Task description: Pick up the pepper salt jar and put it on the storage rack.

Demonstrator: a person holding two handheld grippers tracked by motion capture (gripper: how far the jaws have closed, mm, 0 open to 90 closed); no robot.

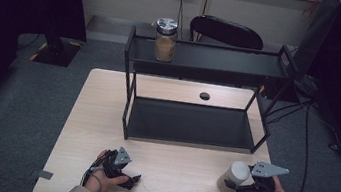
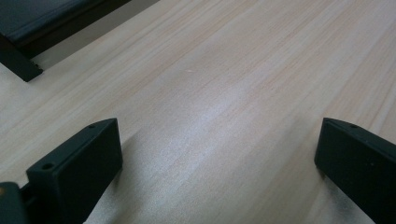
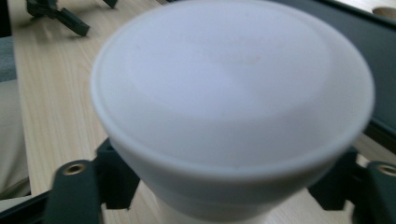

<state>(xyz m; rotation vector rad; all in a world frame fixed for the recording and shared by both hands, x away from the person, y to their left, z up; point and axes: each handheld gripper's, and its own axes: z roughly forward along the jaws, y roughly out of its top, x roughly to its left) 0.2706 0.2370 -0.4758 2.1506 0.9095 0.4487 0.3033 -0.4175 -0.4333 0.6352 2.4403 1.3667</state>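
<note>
Your right gripper [image 1: 232, 184] has its fingers [image 3: 116, 179] clamped on the white container [image 1: 234, 176], down near your edge of the counter [image 1: 105, 117] on the right side. In the right gripper view the white lid [image 3: 233, 88] sits big and close, with the fingers pinching the narrower body just under the rim. In the high view the container looks tipped, top leaning toward the rack, but I can't tell if the base has left the wood.

Your left gripper [image 1: 123, 174] is parked low on the left, fingers [image 2: 77, 172] wide apart with nothing but bare counter between them.

Stuff I'd watch for from here:

- The grip is on a smooth round body below a wider lid. If the sides taper, it could slide down through the fingers once you lift. The lid lip might catch it, but I wouldn't count on that.
- It's already leaning. Swing it fast and it may pivot in the fingers and end up sideways. If the lid isn't tight, whatever's inside comes out.
- If it's headed for the black two-tier shelf rack [image 1: 194, 124], the lower tier has that top shelf above it and a front rail. Come in too high or too low and you clip one of them.
- The glass jar with the metal lid [image 1: 165, 40] sits at the left end of the top shelf. Bump the rack hard and that's the thing that wobbles.
</note>
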